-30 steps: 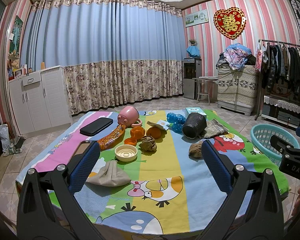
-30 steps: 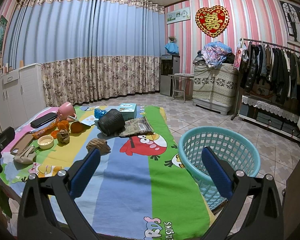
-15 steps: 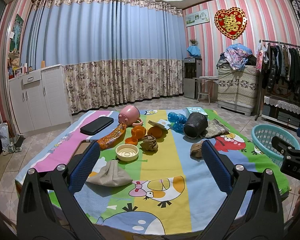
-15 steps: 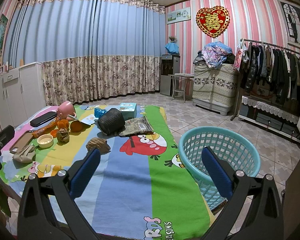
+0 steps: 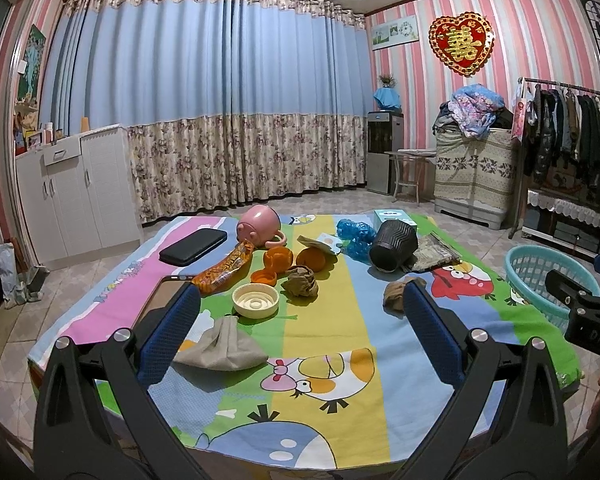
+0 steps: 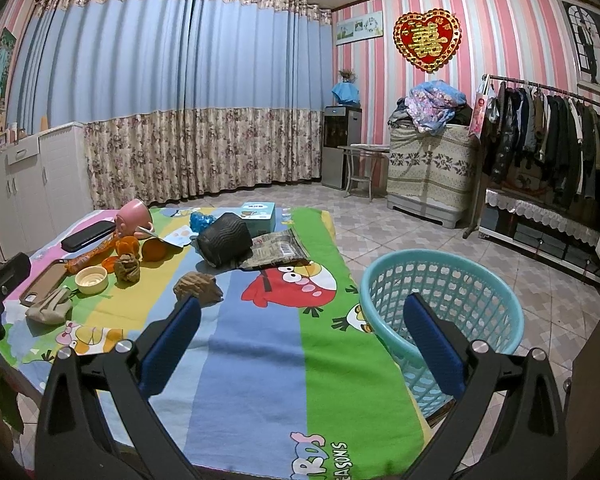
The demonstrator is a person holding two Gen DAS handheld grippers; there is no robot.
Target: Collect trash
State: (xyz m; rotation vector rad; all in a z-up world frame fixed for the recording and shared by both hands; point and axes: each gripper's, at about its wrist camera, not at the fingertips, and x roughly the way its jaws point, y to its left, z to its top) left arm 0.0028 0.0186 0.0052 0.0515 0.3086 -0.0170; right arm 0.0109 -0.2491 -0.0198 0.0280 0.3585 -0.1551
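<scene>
Snack wrapper [image 5: 225,267] lengthwise toward pink cup [image 5: 259,224]

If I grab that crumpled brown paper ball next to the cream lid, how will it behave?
The crumpled brown paper ball looks light and would probably crush under the fingers. Its creased surface should grip well. It seems unlikely to roll, being lumpy.

Near half of the cartoon cloth [image 6: 256,364] bare, clutter crowding its far half, basket [image 6: 440,276] mouth unobstructed
</scene>
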